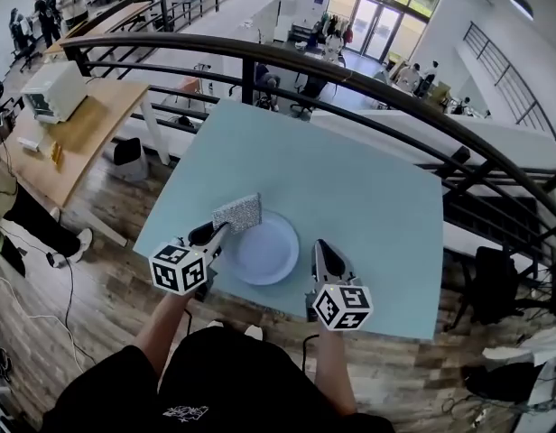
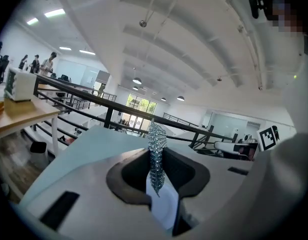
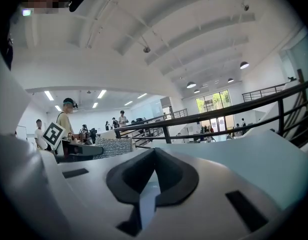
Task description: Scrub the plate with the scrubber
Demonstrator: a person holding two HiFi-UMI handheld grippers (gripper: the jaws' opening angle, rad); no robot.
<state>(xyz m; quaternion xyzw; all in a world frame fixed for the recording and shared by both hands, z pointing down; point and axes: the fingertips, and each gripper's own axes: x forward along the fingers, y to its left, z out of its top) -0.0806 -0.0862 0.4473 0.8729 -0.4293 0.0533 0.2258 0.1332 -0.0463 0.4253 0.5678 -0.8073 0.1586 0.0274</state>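
A white round plate (image 1: 262, 249) lies near the front edge of the pale blue table (image 1: 350, 188). My left gripper (image 1: 217, 233) is shut on a silvery mesh scrubber (image 1: 237, 212), held just above the plate's far left rim. In the left gripper view the scrubber (image 2: 155, 149) stands edge-on, pinched between the jaws of the left gripper (image 2: 155, 156). My right gripper (image 1: 325, 256) hovers just right of the plate, jaws together and holding nothing. The right gripper view shows its jaws (image 3: 153, 159) closed to a slit, with the scrubber (image 3: 114, 147) off to the left.
A black railing (image 1: 287, 66) curves past the table's far edge, with a drop to a lower floor beyond it. A wooden desk (image 1: 75, 124) stands at the left. The far and right parts of the table carry nothing else.
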